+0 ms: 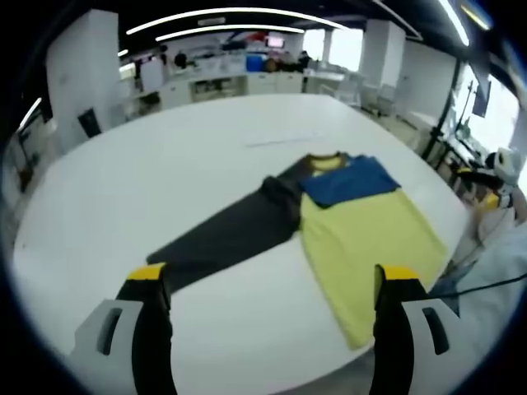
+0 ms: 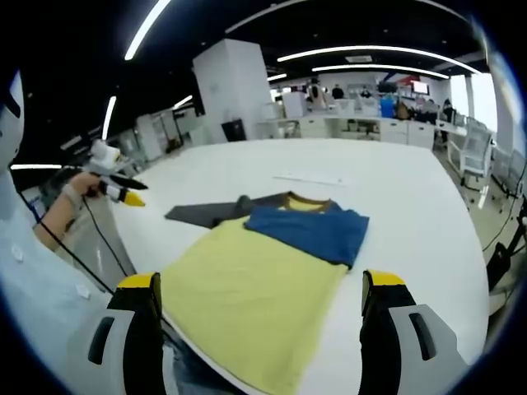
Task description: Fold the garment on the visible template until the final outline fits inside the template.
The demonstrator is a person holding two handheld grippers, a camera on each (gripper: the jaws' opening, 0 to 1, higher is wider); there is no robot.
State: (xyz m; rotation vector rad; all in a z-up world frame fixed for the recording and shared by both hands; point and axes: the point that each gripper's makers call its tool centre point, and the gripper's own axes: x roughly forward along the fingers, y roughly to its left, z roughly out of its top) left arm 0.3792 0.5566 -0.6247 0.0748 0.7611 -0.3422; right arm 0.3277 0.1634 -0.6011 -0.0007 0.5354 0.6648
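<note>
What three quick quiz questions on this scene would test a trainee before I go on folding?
1. True or false: the shirt lies on the table with one grey sleeve spread out.
2. Which sleeve is folded across the yellow body? A) blue sleeve B) grey sleeve C) neither
3. Fill in: both the left gripper and the right gripper are ____, holding nothing.

Key: 1 true; 2 A; 3 open.
</note>
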